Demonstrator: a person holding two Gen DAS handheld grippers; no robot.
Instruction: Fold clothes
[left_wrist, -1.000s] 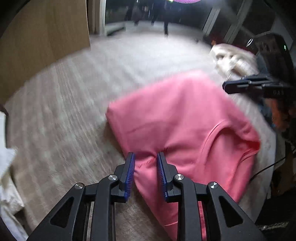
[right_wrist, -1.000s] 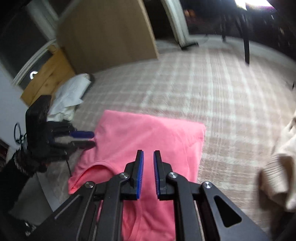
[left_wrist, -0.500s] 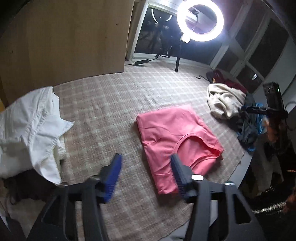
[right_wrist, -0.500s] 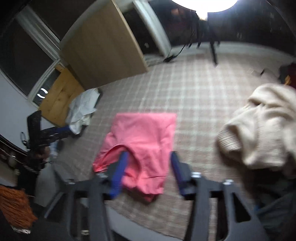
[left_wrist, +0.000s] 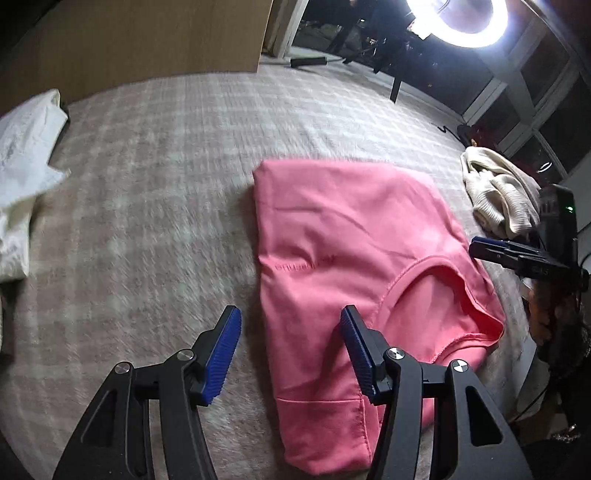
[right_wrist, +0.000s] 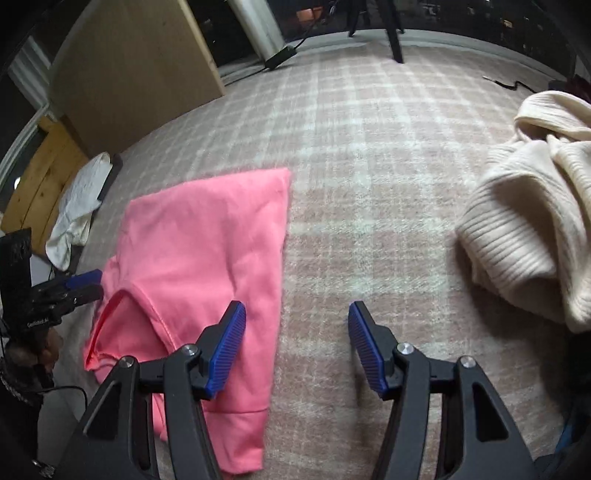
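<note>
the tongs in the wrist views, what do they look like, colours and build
Both tongs, left and right, match: matte black angular linkage arms with triangular cut-outs and round silver pivot screws, ending in flat fingers faced with ribbed blue pads. The left one's black body carries small white lettering, too blurred to read.

Home room: checked carpet (left_wrist: 155, 192), ring light (left_wrist: 465, 22).

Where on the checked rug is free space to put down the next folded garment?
Bare checked rug lies between the pink top and the cream sweater, and again between the pink top and the white garment. It is crowded along the near edge, where both open grippers hang, left and right.
</note>
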